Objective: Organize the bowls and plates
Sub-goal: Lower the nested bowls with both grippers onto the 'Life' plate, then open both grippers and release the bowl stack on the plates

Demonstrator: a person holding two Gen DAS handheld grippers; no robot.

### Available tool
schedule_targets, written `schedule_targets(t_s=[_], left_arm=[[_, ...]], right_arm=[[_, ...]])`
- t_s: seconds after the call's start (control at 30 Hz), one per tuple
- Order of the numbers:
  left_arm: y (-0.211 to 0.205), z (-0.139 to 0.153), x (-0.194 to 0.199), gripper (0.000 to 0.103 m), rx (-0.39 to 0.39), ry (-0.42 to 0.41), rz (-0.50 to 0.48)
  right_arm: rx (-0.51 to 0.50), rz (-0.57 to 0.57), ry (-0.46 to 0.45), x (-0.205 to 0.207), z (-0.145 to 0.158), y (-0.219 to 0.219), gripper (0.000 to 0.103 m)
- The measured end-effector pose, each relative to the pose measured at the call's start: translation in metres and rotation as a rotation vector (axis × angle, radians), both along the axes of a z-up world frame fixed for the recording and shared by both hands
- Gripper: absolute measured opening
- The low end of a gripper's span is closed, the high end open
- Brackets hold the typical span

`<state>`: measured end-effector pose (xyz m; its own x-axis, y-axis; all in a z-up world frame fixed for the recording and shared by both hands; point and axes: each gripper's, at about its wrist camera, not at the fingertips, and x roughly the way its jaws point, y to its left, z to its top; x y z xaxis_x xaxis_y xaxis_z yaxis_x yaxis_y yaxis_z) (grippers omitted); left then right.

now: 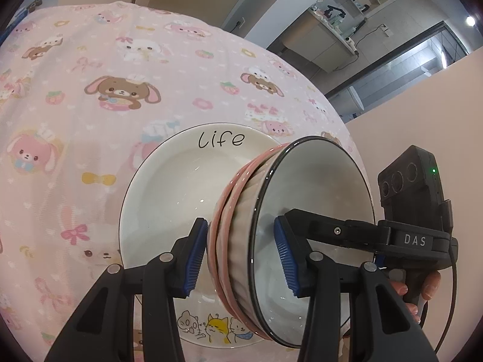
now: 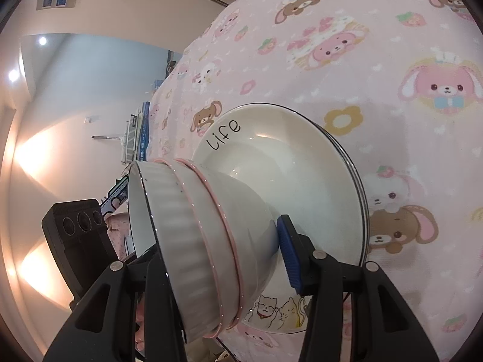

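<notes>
Left gripper clamps the near-left wall of the bowl stack: 1 pad outside on the pink-rimmed bowls, 1 inside the top bowl, jaws at a middling gap, holding the stack's wall. Right gripper does the same on the opp. side; its right pad presses the lowest bowl's outer wall, the other finger is hidden behind the stack, so by the look it grips too, w/ the left pad unseen.

Key relation: stack hangs betw. both grippers, directly over the plate, which lies flat on the pink cartoon cloth of the tabletop. Stack axis runs about square to the plate face, base pointed at the plate's well. Can't tell if the base touches the plate or is just above it. Both hands equally near; neither leads.

Stack: 3 nested bowls by my count — top 1 white, ribbed, dark rim; 2 below w/ pink rims. Glossy, prob. slippery ceramic. Plate: white, thin dark rim, "life" on the far rim, cartoon cats on the near rim. In right view it seems to sit on a 2nd plate, edge only.

Next, I'd judge: lower level & centred, then release both sides together.
</notes>
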<state>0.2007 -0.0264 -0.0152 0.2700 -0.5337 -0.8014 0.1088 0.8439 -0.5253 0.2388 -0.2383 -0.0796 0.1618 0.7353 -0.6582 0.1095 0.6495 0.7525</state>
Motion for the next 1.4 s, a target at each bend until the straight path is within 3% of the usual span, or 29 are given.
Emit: schedule_targets(t_s=[0.3,0.7,0.9,1.03,1.2,1.27,1.4], left_arm=[[-0.002,-0.008,0.006,0.048,-0.002,0.012,-0.011],[-0.017,0.002,-0.002,0.046,0.131,-0.073,-0.070],[-0.025,0.020,-0.012,0.047,0.244,-0.213,-0.068],[-0.021,0.039,-0.020,0.047,0.278,-0.297,-0.047],[-0.013,0.070,-0.035,0.061,0.312,-0.443,0.012],[-0.006,0.084,-0.045,0.063,0.288,-0.485,0.061],[0.002,0.113,-0.068,0.081,0.277,-0.618,0.123]], right_arm=[[-0.066,0.020,-0.025,0.001,0.003,0.003,0.045],[-0.231,0.066,-0.109,-0.001,0.017,0.017,0.045],[-0.389,0.069,-0.254,-0.007,0.044,0.026,0.045],[-0.457,0.068,-0.308,-0.012,0.060,0.022,0.045],[-0.467,0.022,-0.362,-0.024,0.080,0.010,0.045],[-0.465,-0.001,-0.416,-0.036,0.094,0.007,0.045],[-0.483,-0.034,-0.568,-0.068,0.133,0.009,0.052]])
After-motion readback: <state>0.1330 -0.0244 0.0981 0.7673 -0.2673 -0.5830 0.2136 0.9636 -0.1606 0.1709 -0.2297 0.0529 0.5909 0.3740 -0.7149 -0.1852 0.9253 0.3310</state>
